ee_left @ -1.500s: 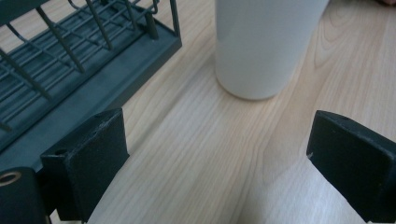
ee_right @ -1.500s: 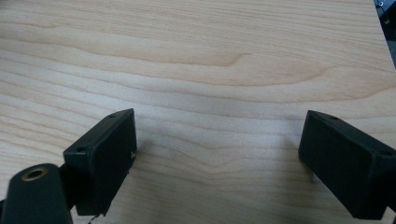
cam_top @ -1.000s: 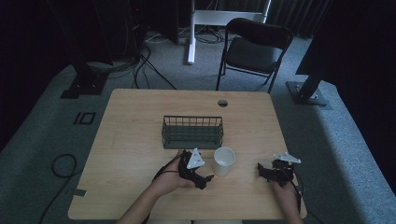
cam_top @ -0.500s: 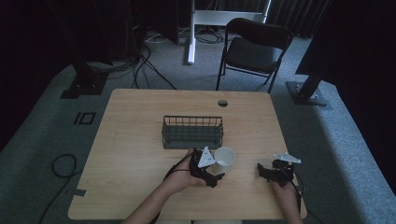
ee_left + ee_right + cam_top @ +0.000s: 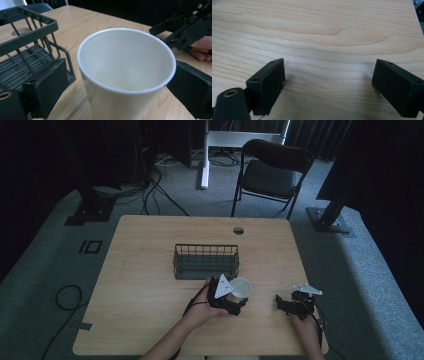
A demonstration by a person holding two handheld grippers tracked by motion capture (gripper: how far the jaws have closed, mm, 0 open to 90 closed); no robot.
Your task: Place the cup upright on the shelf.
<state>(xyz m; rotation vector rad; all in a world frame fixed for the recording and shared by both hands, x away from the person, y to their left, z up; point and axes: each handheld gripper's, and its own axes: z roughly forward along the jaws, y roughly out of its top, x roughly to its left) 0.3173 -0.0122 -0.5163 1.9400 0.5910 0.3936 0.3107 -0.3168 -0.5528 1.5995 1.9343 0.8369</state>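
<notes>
- While I watch from the high view, I judge the step in hand as the approach to a grasp: my left gripper (image 5: 239,301) sits at the white cup (image 5: 241,288), which stands upright on the table (image 5: 140,265) just off the near right corner of the wire basket (image 5: 205,261), toward the table's near edge. My right gripper (image 5: 285,304) rests well apart from the cup, by the table's near right corner.
- From the left gripper view, the cup (image 5: 125,72) stands between my left gripper's jaws, which are spread wide. One pad (image 5: 51,87) is beside the cup's wall on one side, the other on the far side; I cannot tell whether either touches. The basket (image 5: 30,47) lies just beyond the cup, empty as far as I see, and my right gripper (image 5: 186,27) shows farther off in a hand.
- Through the right gripper view, my right gripper (image 5: 328,85) has its jaws apart over bare table (image 5: 324,32), holding nothing.
- Next, I think, I must close the left jaws squarely on the cup's wall, evenly, so it does not tip.
</notes>
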